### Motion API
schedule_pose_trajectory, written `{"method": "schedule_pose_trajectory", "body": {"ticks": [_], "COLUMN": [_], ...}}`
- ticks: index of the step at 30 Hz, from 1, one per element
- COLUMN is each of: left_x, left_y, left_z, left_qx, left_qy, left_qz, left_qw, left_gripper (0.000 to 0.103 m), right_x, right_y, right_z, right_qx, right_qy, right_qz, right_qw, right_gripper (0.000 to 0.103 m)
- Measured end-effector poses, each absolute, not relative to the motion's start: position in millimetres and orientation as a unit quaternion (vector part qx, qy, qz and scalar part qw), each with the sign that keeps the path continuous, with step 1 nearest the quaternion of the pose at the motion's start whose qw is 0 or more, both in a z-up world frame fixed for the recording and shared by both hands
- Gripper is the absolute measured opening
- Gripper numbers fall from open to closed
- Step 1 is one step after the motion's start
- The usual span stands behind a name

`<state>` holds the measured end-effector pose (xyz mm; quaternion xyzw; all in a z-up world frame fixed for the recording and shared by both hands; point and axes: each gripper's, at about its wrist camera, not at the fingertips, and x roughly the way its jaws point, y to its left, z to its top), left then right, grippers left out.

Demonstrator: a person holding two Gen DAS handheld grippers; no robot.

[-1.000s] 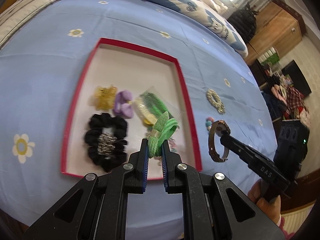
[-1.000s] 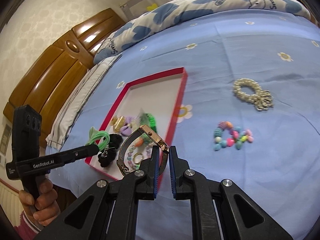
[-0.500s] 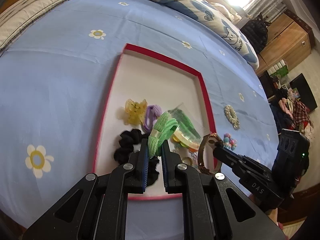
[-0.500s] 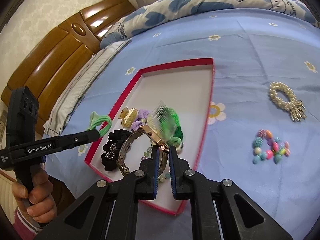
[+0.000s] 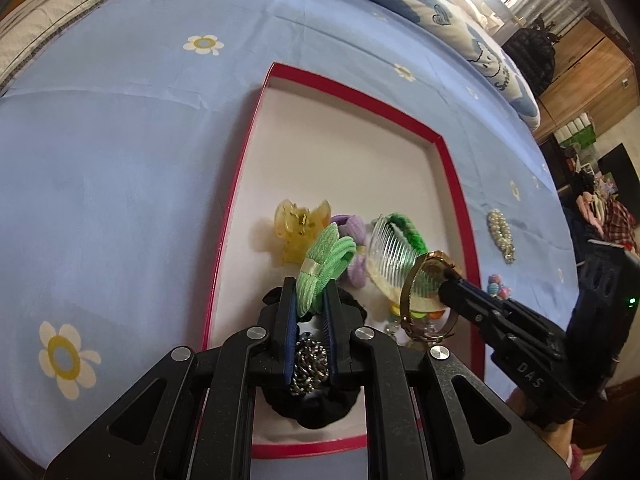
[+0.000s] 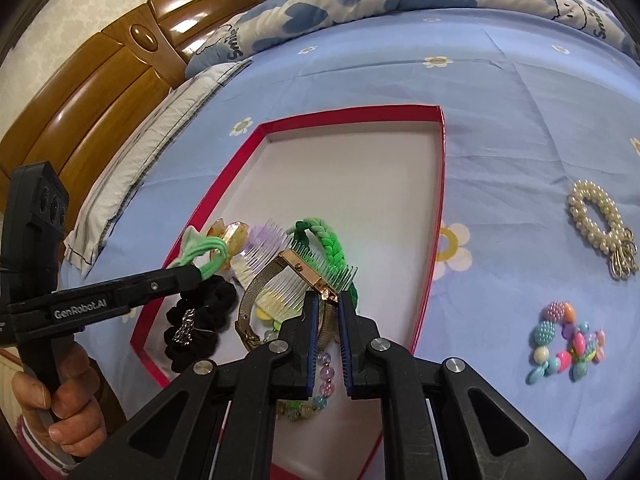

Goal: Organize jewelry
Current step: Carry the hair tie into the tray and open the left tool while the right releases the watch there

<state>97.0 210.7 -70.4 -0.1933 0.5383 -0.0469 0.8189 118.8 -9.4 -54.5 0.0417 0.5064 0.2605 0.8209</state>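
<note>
Blue flowered bedsheet (image 6: 520,92), red-rimmed tray (image 6: 438,216) on it. Partway done: tray holds black scrunchie (image 6: 204,320), yellow claw clip (image 5: 298,230), clear comb (image 6: 280,280), green braid. Left gripper (image 5: 310,308) clamps green hair tie (image 5: 324,264), right gripper (image 6: 328,312) clamps gold watch (image 6: 280,280), both over tray. Left outside, right of tray: pearl bracelet (image 6: 598,224), bead bracelet (image 6: 564,344).

The black scrunchie (image 5: 316,400) lies mostly behind the left tool (image 5: 311,300). The bead bracelet (image 6: 320,376) hides under the right tool (image 6: 329,300). The tray's (image 6: 438,208) near corner is cut off.
</note>
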Motion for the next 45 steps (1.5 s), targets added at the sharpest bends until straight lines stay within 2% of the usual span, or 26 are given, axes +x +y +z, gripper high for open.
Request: {"method": "schedule_pose_trajectory", "body": {"ticks": [3,8,10,18,21,23,29,36,38,40,42,44,45], "left_x": [96.9,97.0,97.2,95.3,95.1,93.9,88.2,77.8,73.0,64.6,58.2,51.9,48.4], "left_y": [210.3,207.2,205.0,204.5,204.5,203.9,202.1,201.1,200.8,201.3,200.1,199.3,199.3], "left_z": [-73.0,-72.0,-71.0,-69.3,-68.8,-67.2,-59.7,-45.2,-40.6,-34.8,-31.2,-28.3,-27.4], "left_qx": [-0.192,-0.183,-0.178,-0.180,-0.181,-0.180,-0.177,-0.184,-0.188,-0.199,-0.204,-0.208,-0.211], "left_qy": [0.540,0.541,0.542,0.541,0.541,0.539,0.535,0.523,0.519,0.510,0.503,0.499,0.500], "left_qz": [-0.047,-0.044,-0.043,-0.045,-0.046,-0.046,-0.049,-0.058,-0.058,-0.061,-0.059,-0.059,-0.058], "left_qw": [0.818,0.819,0.820,0.820,0.820,0.821,0.825,0.830,0.832,0.835,0.838,0.839,0.838], "left_gripper": [0.011,0.011,0.017,0.021,0.026,0.030,0.031,0.037,0.042,0.058,0.062,0.065,0.070], "right_x": [120.0,121.1,120.2,121.3,120.5,119.9,116.7,110.5,108.2,104.3,99.4,94.1,91.5], "right_y": [-8.5,-9.4,-9.8,-9.2,-9.4,-9.8,-9.7,-14.8,-20.5,-27.7,-34.6,-41.7,-44.8], "right_z": [-54.2,-54.3,-54.3,-53.0,-52.3,-51.4,-47.9,-40.8,-37.5,-32.4,-26.6,-22.7,-21.4], "right_qx": [0.043,0.045,0.045,0.051,0.052,0.053,0.054,0.062,0.075,0.088,0.099,0.111,0.117], "right_qy": [0.507,0.508,0.507,0.508,0.508,0.507,0.504,0.498,0.498,0.493,0.488,0.483,0.482], "right_qz": [0.265,0.267,0.267,0.267,0.266,0.266,0.268,0.269,0.273,0.275,0.274,0.273,0.273], "right_qw": [0.819,0.818,0.818,0.818,0.818,0.818,0.820,0.822,0.820,0.821,0.823,0.824,0.824], "right_gripper": [0.014,0.014,0.014,0.016,0.017,0.025,0.028,0.030,0.041,0.045,0.047,0.055,0.058]}}
